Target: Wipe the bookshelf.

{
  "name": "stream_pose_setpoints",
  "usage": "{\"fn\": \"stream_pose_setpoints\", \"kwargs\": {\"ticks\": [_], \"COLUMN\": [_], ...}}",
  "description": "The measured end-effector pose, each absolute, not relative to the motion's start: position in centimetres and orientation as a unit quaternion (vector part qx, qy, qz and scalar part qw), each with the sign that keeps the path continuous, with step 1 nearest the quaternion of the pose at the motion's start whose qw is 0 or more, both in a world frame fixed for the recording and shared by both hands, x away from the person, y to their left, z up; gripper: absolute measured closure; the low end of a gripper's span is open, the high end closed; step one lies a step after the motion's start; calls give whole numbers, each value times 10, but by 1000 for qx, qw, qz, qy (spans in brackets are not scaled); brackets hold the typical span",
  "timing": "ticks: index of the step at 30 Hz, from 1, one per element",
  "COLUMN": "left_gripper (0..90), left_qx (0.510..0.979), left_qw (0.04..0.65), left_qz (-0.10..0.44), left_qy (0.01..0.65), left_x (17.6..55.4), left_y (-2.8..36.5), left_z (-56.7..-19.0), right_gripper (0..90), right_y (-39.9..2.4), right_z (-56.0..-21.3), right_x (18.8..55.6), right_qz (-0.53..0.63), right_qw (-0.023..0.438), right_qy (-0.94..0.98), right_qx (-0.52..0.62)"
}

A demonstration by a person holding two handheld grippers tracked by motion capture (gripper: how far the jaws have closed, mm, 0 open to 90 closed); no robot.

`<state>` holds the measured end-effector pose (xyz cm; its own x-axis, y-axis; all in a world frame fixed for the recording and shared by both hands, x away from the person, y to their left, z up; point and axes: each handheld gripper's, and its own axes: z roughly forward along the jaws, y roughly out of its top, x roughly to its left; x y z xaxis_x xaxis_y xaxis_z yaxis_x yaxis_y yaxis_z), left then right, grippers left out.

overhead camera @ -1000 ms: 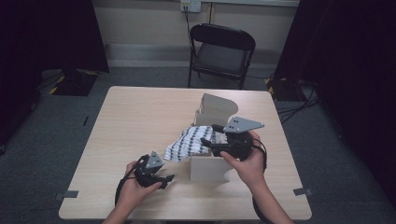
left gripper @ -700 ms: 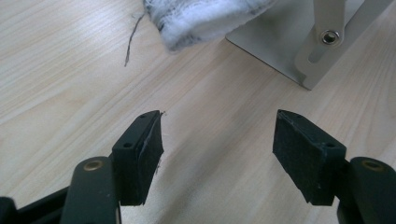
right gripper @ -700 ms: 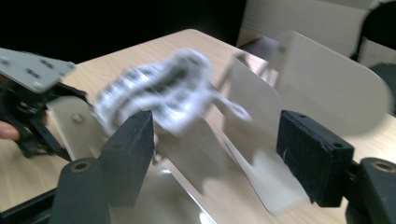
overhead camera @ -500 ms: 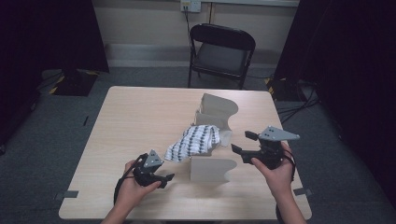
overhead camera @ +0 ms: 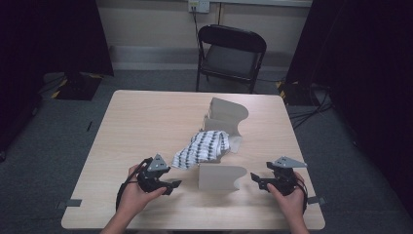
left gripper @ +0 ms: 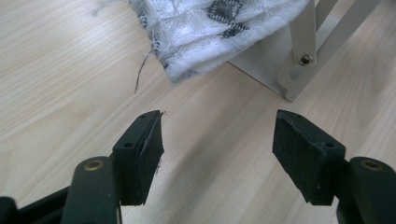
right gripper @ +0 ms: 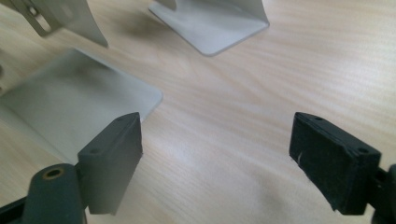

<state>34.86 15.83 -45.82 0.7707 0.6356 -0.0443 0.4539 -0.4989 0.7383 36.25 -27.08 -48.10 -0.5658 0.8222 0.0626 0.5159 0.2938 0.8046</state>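
Nearest the person, the left gripper (overhead camera: 171,185) rested low on the wooden table (overhead camera: 146,122), its jaws spread wide and holding nothing. Just ahead of it, in the left gripper view, the hanging corner of the black-and-white patterned cloth (left gripper: 210,32) lay a little beyond the open pads, slightly to their left. The right gripper (overhead camera: 254,178) sat at the table's near right, jaws equally wide and empty, pointed toward the near beige stand panel (overhead camera: 221,176). The cloth (overhead camera: 202,148) was draped across the stand's middle, its long axis running from near left to far right, with the lower end trailing toward the left gripper, so the left hand looked the nearer one for any grab. Beyond stood the far beige stand panel (overhead camera: 225,116), then a black folding chair (overhead camera: 233,48). Compared with a second before, the right gripper had come off the cloth and pulled back to the near right edge; the left had stayed put
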Motion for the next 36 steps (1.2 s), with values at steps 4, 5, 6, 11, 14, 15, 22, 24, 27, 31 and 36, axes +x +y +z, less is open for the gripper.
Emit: {"fn": "stream_pose_setpoints", "kwargs": {"ticks": [4, 5, 6, 11, 14, 15, 22, 24, 27, 31, 36], "left_gripper": [329, 324, 318, 305, 271, 263, 329, 375, 519, 772, 899], "left_qx": [857, 857, 859, 857, 850, 850, 854, 857, 861, 866, 876], "left_qw": [392, 392, 389, 393, 401, 401, 404, 409, 415, 408, 387], "left_qz": [111, 111, 105, 103, 110, 110, 134, 137, 149, 139, 125], "left_qy": [315, 315, 316, 316, 323, 323, 299, 283, 256, 254, 258], "left_x": [349, 349, 350, 351, 353, 353, 353, 354, 354, 355, 356], "left_y": [163, 163, 164, 166, 168, 168, 162, 155, 147, 139, 132], "left_z": [-451, -451, -449, -442, -432, -432, -413, -409, -407, -409, -426], "right_gripper": [154, 154, 154, 150, 143, 143, 145, 145, 145, 145, 145], "right_y": [-270, -270, -270, -269, -266, -266, -267, -267, -267, -267, -267], "right_z": [-491, -491, -495, -498, -499, -499, -499, -499, -499, -499, -499], "right_x": [363, 363, 363, 365, 366, 366, 366, 366, 366, 366, 366], "right_qz": [393, 393, 385, 365, 355, 355, 354, 354, 354, 354, 354], "right_qw": [185, 185, 186, 183, 187, 187, 186, 186, 186, 186, 186], "right_qy": [793, 793, 796, 805, 810, 810, 809, 809, 809, 808, 809], "right_qx": [427, 427, 429, 431, 427, 427, 431, 431, 431, 431, 431]}}
